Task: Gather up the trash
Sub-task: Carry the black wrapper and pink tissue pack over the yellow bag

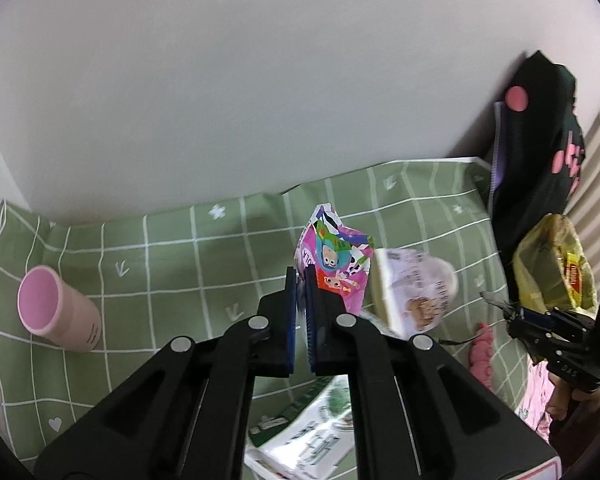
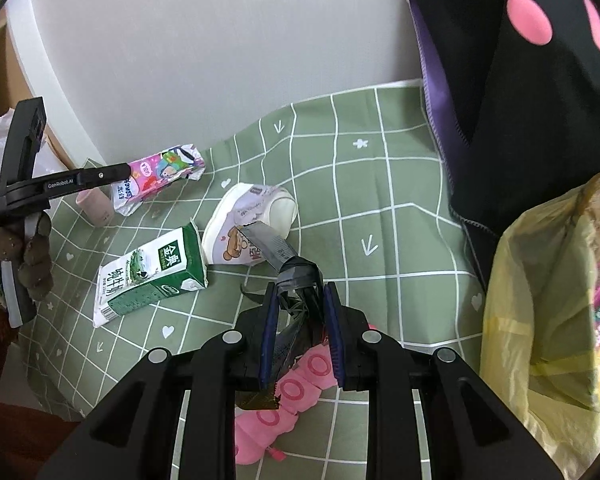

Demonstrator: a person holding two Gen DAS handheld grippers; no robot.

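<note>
My left gripper (image 1: 300, 280) is shut on a pink cartoon snack wrapper (image 1: 336, 264) and holds it above the green checked cloth (image 1: 160, 264); from the right wrist view the same wrapper (image 2: 160, 178) hangs from that gripper (image 2: 126, 174). My right gripper (image 2: 300, 294) is shut on a crumpled dark grey wrapper (image 2: 296, 276). On the cloth (image 2: 380, 208) lie a green and white milk carton (image 2: 152, 276) and a white tipped cup with a bear print (image 2: 252, 224). A yellow plastic bag (image 2: 540, 300) with trash in it stands open at the right.
A pink tube (image 1: 56, 308) lies on the cloth at the left. A pink plush toy (image 2: 284, 400) rests under my right gripper. A black bag with pink dots (image 2: 520, 80) leans against the white wall behind the yellow bag. A gloved hand (image 2: 24, 256) holds the left gripper.
</note>
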